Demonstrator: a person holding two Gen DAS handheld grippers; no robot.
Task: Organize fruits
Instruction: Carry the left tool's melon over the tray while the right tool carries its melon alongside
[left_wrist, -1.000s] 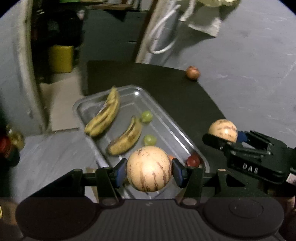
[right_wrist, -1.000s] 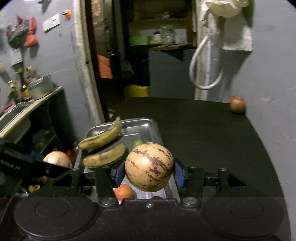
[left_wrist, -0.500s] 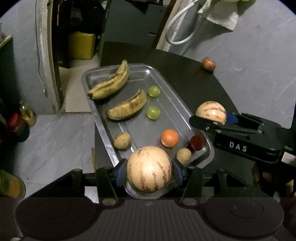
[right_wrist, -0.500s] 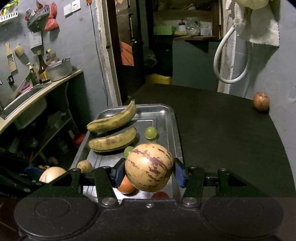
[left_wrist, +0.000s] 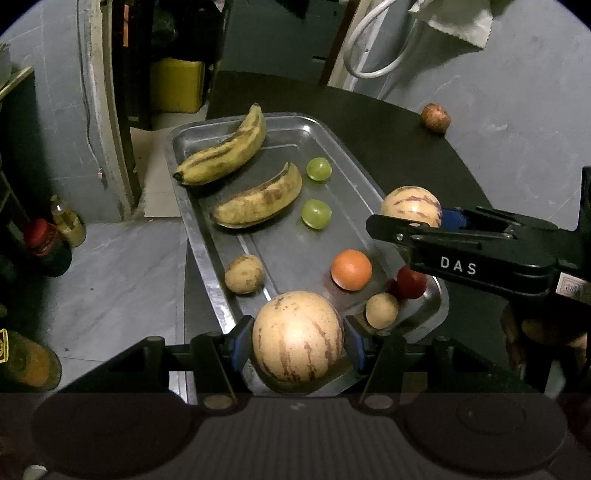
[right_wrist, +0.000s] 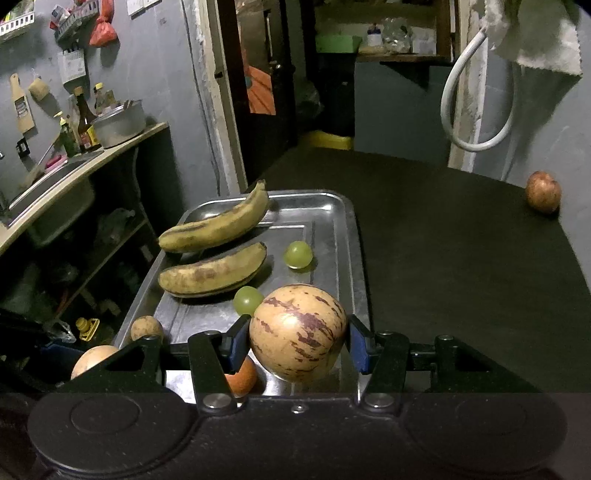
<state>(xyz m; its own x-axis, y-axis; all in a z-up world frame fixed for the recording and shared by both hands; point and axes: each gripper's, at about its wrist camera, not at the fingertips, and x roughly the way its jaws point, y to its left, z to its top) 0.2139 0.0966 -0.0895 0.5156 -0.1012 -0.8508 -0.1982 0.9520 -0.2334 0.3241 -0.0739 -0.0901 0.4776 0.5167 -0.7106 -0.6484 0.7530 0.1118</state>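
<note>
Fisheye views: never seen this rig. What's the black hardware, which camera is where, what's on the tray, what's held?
No robot arm here: a person carries a two-finger gripper in each hand, with a camera looking along its fingers.

In the left wrist view, the left gripper clamps a round cream melon with faint stripes. The black bar marked DAS is the right gripper, seen side-on.

In the right wrist view, that gripper clamps a round cream melon with dark purple streaks.

The flat metal tray on the dark table holds two bananas, two green grapes, an orange, a red fruit and two small brown fruits. One reddish fruit lies alone on the table.
</note>
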